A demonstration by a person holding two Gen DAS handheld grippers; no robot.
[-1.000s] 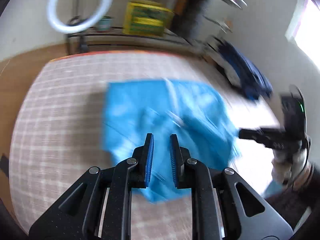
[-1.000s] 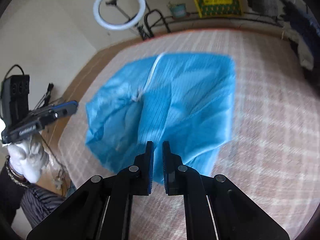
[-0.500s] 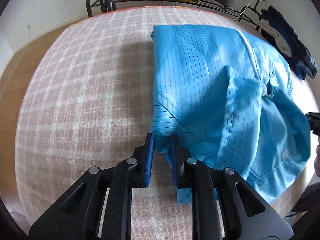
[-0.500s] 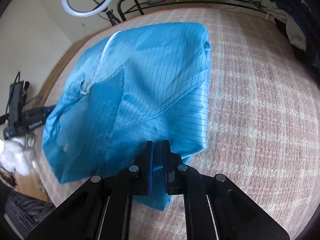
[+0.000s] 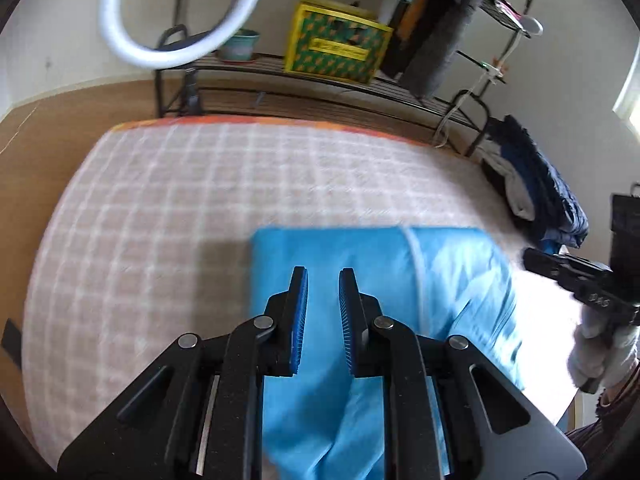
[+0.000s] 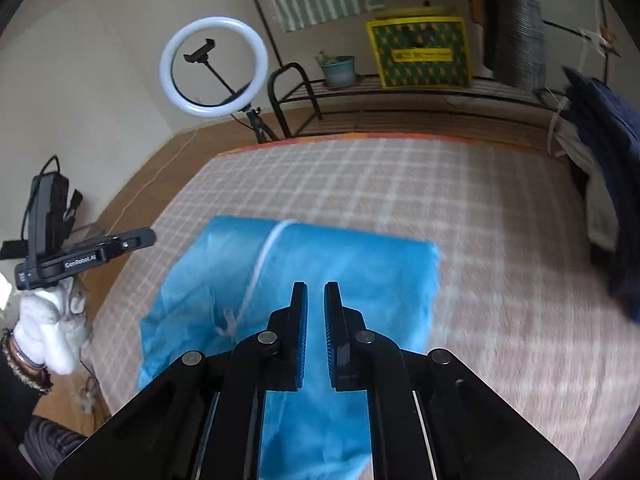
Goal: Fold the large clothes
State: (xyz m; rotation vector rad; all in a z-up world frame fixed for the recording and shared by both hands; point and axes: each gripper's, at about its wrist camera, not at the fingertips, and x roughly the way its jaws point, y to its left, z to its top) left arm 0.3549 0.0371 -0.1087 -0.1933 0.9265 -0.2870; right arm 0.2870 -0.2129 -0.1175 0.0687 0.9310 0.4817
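Note:
A bright blue garment with a white strip down it lies on the checked bed. My left gripper hangs over its near part, jaws nearly together with blue cloth running between and under them. In the right wrist view the same garment stretches under my right gripper, whose jaws are almost closed with cloth in the slit. Each gripper shows in the other's view: the right gripper in a white-gloved hand, the left gripper at the bed's left side.
A ring light stands beyond the bed's far edge. Behind it a black wire rack carries a yellow box and a potted plant. A heap of dark blue clothes lies at the bed's right side.
Half a second ago the garment lay spread wide ahead of both grippers. Both grippers have since swung sideways with the cloth, the garment now looks shorter, and both views are blurred.

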